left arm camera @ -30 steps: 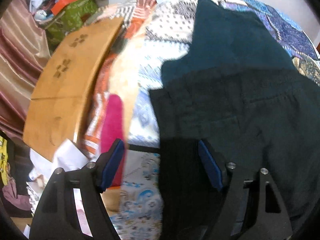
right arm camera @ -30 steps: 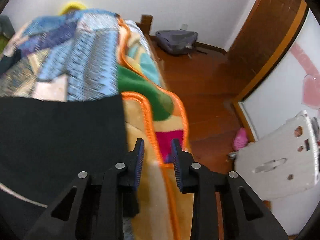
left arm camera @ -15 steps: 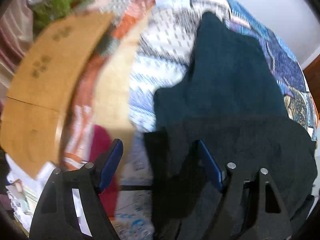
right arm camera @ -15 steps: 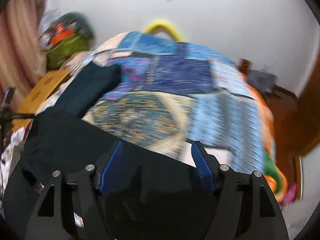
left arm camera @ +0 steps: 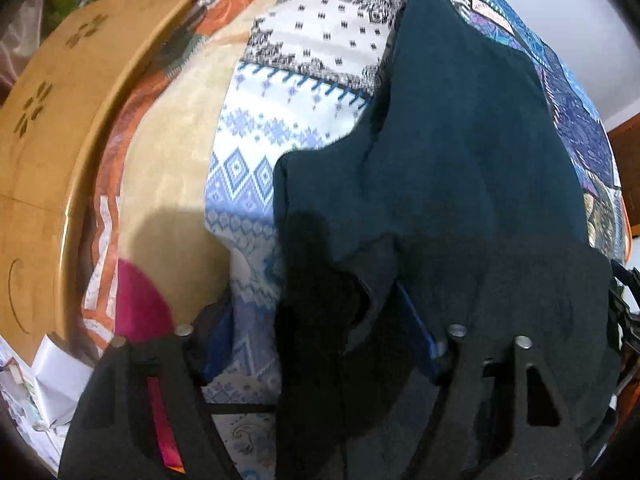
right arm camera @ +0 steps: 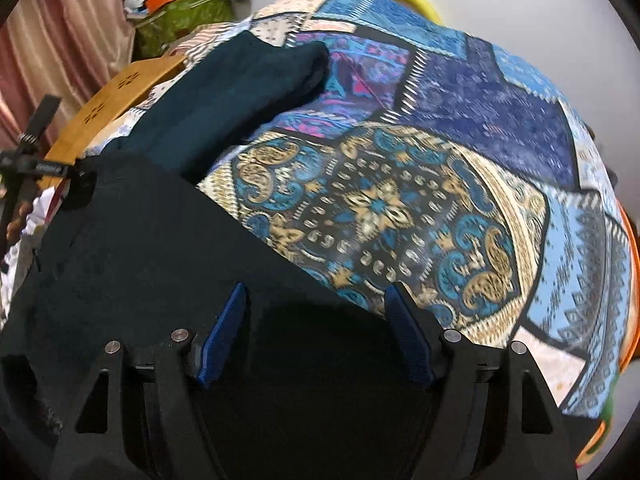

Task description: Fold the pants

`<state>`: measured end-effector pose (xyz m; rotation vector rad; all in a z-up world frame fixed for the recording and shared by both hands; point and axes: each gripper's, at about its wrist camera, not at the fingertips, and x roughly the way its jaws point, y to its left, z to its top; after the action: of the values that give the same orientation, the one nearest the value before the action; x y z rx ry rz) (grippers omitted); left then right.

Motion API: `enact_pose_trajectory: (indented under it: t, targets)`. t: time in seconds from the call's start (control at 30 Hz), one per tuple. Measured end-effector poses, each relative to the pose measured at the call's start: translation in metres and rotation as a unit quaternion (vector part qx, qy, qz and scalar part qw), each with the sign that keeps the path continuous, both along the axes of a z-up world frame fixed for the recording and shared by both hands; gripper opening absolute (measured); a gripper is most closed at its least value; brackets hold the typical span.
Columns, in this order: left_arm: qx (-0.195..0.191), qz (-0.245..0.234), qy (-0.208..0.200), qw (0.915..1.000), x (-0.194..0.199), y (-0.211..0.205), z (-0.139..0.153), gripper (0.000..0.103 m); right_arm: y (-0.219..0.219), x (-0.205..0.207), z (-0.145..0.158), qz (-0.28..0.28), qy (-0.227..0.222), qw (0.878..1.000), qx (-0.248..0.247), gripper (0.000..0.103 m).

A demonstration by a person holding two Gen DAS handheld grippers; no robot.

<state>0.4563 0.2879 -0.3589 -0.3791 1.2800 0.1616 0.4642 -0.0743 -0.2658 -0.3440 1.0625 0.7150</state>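
Both hand-held grippers spread wide, left (left arm camera: 320, 332), right (right arm camera: 316, 332), over dark rumpled pants (right arm camera: 140, 248)

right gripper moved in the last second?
Yes. The right gripper swung left, away from the bed's orange edge and the wooden floor, and now sits open over the black pants on the patchwork quilt.

Your pants (left arm camera: 460, 184) are dark teal-black cloth lying on the patchwork bedspread, one leg stretching toward twelve o'clock in the left wrist view. The near part, at six o'clock, is bunched and doubled over; in the right wrist view it (right arm camera: 152, 248) fills seven o'clock.
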Motion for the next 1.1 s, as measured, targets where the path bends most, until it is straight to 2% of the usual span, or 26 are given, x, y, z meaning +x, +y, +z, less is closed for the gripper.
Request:
enact_pose_trajectory:
  t: [0.07, 0.1, 0.13, 0.17, 0.2, 0.23, 0.3, 0.4, 0.57, 0.6, 0.63, 0.67, 0.77, 0.97, 1.1]
  targets:
    - [0.011, 0.0, -0.013, 0.9999, -0.001, -0.007, 0.004, 0.053, 0.004, -0.006, 0.001, 0.008, -0.001, 1.0, 0.002, 0.055]
    - [0.024, -0.001, -0.017, 0.9996, -0.002, -0.011, 0.007, 0.047, 0.006, -0.008, 0.002, 0.011, 0.002, 1.0, 0.002, 0.045]
    - [0.037, -0.005, -0.02, 0.9991, -0.003, -0.016, 0.01, 0.045, 0.009, -0.01, 0.003, 0.017, 0.002, 1.0, 0.001, 0.033]
    - [0.055, -0.01, -0.024, 0.9982, -0.004, -0.022, 0.014, 0.042, 0.012, -0.012, 0.004, 0.023, 0.003, 1.0, 0.001, 0.026]
    - [0.063, -0.011, -0.024, 0.9977, -0.004, -0.025, 0.015, 0.04, 0.015, -0.017, 0.005, 0.028, 0.0, 1.0, -0.003, 0.013]
    - [0.07, -0.012, -0.025, 0.9972, -0.005, -0.027, 0.017, 0.038, 0.019, -0.018, 0.005, 0.032, -0.007, 0.999, -0.01, 0.009]
    - [0.077, -0.009, -0.026, 0.9967, -0.006, -0.028, 0.022, 0.032, 0.023, -0.025, 0.007, 0.033, -0.025, 0.999, -0.023, 0.008]
    - [0.083, -0.005, -0.033, 0.996, -0.013, -0.031, 0.034, 0.024, 0.018, -0.029, 0.017, 0.02, -0.044, 0.999, -0.016, 0.007]
    - [0.091, -0.011, -0.056, 0.9942, -0.027, -0.029, 0.063, 0.022, 0.007, -0.031, 0.051, -0.006, -0.08, 0.997, 0.014, 0.006]
    - [0.099, -0.009, -0.062, 0.9932, -0.03, -0.028, 0.071, 0.0, 0.005, -0.033, 0.058, -0.009, -0.088, 0.996, 0.017, 0.006]
    - [0.124, -0.005, -0.065, 0.9902, -0.033, -0.028, 0.079, 0.002, 0.005, -0.035, 0.065, -0.014, -0.101, 0.995, 0.017, 0.006]
    - [0.132, -0.006, -0.071, 0.9887, -0.036, -0.026, 0.087, 0.001, 0.005, -0.037, 0.071, -0.014, -0.107, 0.994, 0.018, 0.006]
    - [0.126, -0.002, -0.092, 0.9878, -0.048, -0.019, 0.11, 0.001, 0.0, -0.042, 0.085, -0.02, -0.114, 0.993, 0.027, 0.006]
    - [0.118, -0.014, -0.097, 0.9882, -0.06, -0.026, 0.119, 0.002, -0.006, -0.053, 0.094, -0.03, -0.119, 0.992, 0.038, 0.006]
    - [0.16, -0.032, -0.114, 0.98, -0.074, -0.044, 0.131, 0.002, -0.014, -0.06, 0.099, -0.032, -0.117, 0.992, 0.047, 0.006]
